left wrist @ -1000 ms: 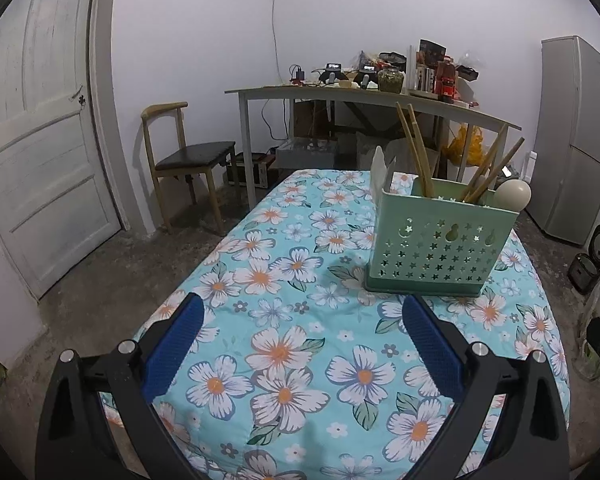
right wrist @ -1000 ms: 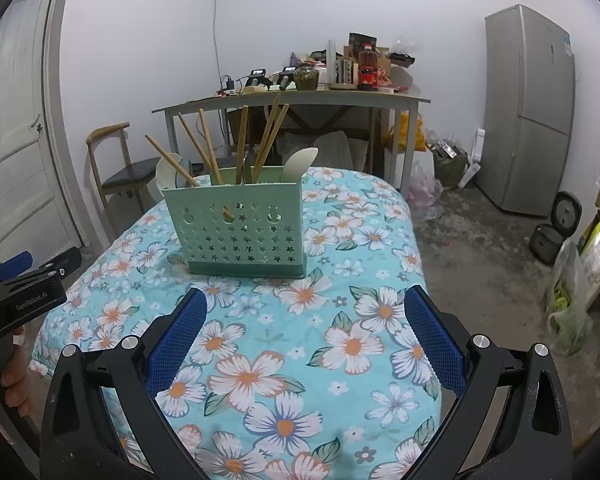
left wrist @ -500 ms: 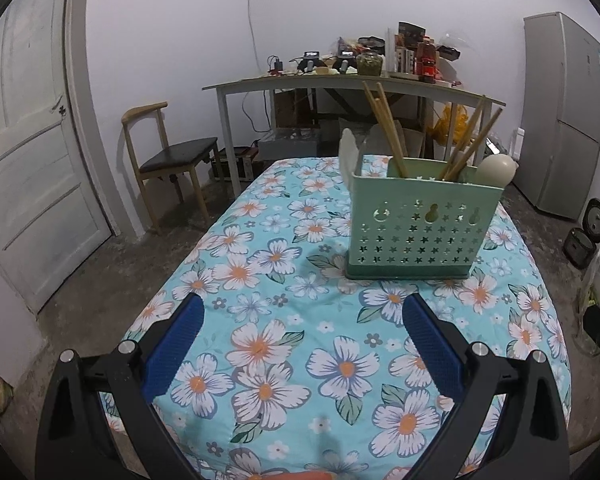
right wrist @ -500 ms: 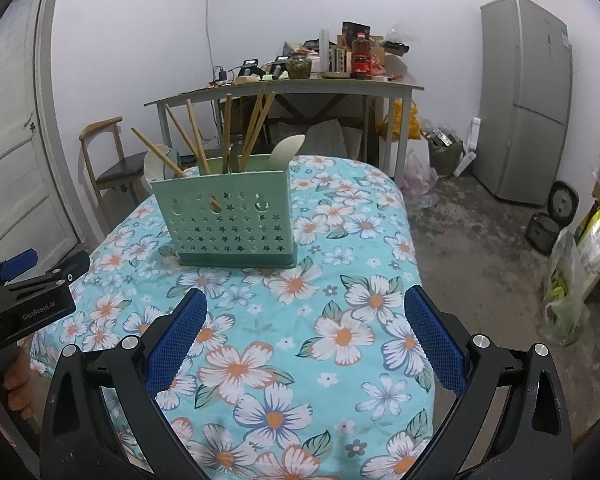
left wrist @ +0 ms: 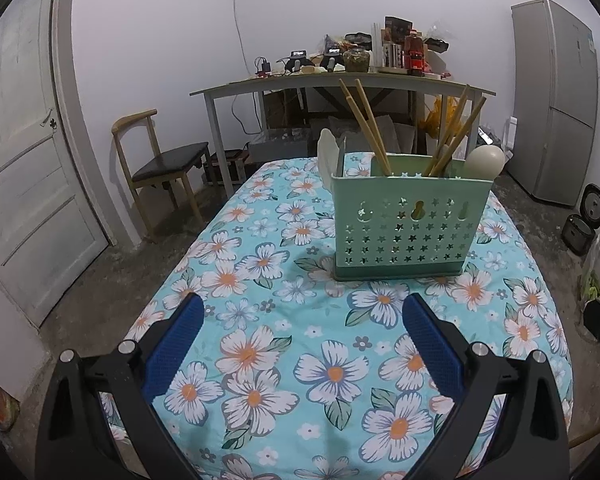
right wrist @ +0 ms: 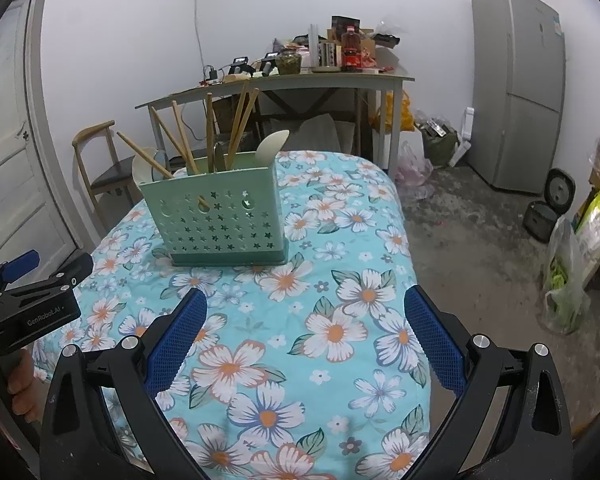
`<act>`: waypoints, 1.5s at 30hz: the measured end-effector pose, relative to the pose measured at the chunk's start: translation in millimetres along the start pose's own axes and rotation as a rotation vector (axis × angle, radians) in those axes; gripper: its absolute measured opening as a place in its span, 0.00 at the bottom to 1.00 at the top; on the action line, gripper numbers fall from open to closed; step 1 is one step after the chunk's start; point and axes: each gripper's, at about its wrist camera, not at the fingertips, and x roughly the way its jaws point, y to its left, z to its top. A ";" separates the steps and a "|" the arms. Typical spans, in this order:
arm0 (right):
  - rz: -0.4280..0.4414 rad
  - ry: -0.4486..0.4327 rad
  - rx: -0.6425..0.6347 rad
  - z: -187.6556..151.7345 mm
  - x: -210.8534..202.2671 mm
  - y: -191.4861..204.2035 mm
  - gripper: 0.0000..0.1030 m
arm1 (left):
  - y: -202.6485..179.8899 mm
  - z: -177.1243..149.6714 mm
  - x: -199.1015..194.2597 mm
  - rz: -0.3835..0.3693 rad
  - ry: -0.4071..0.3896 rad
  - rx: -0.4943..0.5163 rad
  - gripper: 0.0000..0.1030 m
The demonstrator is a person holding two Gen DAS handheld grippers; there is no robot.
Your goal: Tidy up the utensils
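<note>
A mint green utensil holder with star cut-outs stands on the floral tablecloth. It holds several wooden chopsticks and cream spoons. It also shows in the right wrist view, with chopsticks and a spoon. My left gripper is open and empty, short of the holder. My right gripper is open and empty, short of the holder and to its right.
The table edge falls off at the right and left. A wooden chair, a cluttered grey desk, a fridge and a white door stand around. My left gripper's body shows at the right view's left edge.
Both grippers have shifted slightly; the holder sits a little lower and farther right in the left view and farther left in the right view. Both jaws stay open.
</note>
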 end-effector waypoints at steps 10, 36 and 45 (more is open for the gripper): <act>-0.002 0.001 0.004 -0.3 -0.2 -0.9 0.92 | -2.8 -0.1 1.7 -0.009 0.007 0.027 0.94; -0.025 -0.008 0.031 -1.0 -1.4 -12.9 0.92 | 49.1 -7.7 0.7 0.144 0.018 -0.053 0.94; -0.023 -0.007 0.024 -0.6 -0.1 -10.1 0.92 | 55.7 -8.7 -0.7 0.159 0.014 -0.060 0.94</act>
